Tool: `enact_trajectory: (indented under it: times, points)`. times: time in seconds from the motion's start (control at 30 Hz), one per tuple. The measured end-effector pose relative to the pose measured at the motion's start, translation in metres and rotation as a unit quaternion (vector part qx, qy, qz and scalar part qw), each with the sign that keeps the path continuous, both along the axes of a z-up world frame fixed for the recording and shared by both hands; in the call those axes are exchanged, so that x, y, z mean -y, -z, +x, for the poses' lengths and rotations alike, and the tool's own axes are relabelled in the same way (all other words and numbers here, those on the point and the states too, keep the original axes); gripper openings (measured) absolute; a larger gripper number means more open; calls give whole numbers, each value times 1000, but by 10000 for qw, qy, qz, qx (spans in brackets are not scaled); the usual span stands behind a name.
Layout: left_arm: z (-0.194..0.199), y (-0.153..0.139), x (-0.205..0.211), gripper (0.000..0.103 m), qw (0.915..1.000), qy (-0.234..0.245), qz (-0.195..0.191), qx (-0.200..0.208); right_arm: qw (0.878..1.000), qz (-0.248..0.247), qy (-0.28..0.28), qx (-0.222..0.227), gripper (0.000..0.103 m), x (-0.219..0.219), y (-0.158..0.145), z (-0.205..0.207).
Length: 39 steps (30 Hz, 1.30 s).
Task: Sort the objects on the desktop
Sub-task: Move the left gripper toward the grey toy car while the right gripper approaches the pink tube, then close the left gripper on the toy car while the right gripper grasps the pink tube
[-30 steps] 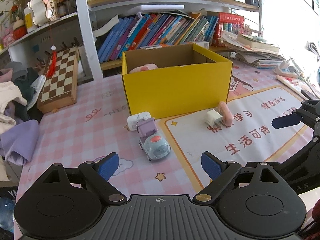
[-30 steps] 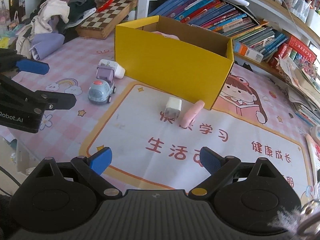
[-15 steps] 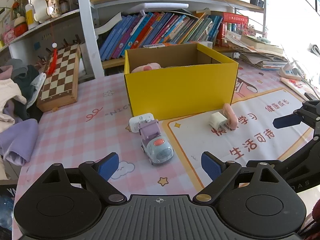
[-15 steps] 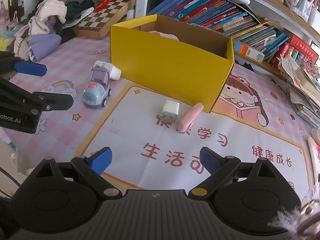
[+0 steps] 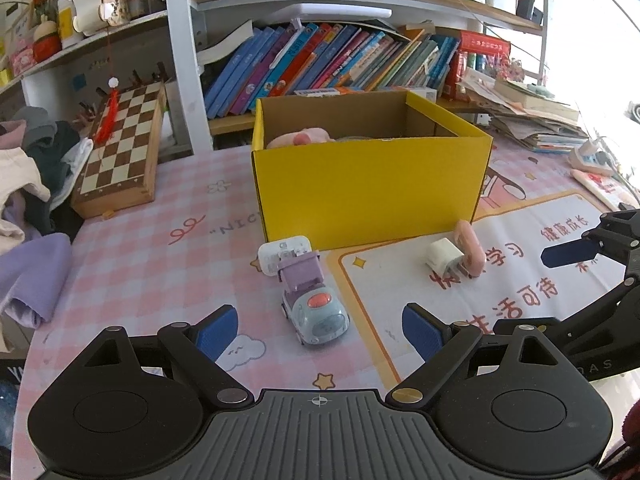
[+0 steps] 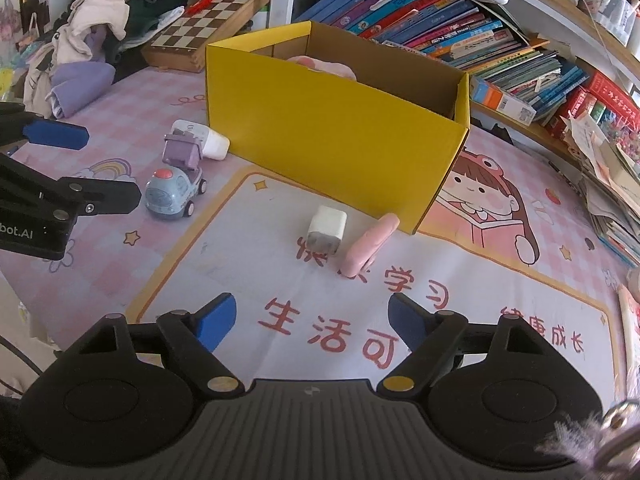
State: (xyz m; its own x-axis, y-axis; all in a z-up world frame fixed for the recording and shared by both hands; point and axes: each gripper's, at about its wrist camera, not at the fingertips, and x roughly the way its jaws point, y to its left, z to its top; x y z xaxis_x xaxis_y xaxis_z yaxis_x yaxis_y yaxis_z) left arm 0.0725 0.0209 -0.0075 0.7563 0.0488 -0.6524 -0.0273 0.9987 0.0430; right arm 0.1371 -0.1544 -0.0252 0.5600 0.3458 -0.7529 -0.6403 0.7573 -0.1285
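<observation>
Bare mat (image 6: 248, 280) before yellow box (image 6: 320, 136)

The box (image 6: 332, 128) stands on the mat (image 6: 120, 264), before the bookshelf (image 6: 460, 40). The charger (image 6: 327, 229) and eraser (image 6: 368, 246) lie side by side before it. The toy car (image 6: 176, 190) lies to their left, near the box's corner.

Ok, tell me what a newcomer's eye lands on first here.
The open yellow cardboard box at the middle of the pink checked desk mat, with something pink inside. In front of it lie a pale blue toy car beside a white charger, then a white plug adapter next to a pink eraser-like stick.
</observation>
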Motion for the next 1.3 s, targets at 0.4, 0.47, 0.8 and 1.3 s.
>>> enact_trajectory:
  times: [0.4,0.47,0.8,1.3]
  points:
    - [17,4,3,91,9997,-228,-32,-53,9998,-19,-178,-63,81,2,3,27]
    - [20,5,3,91,9996,-275,-49,-63,9998,-26,-180,-91,80,3,5,32]
    - [36,15,6,89,9983,-511,-138,-225,9992,-11,-289,-262,72,7,10,53]
    - [63,35,1,62,9941,-860,-263,-610,9987,5,-85,-511,45,11,18,89]
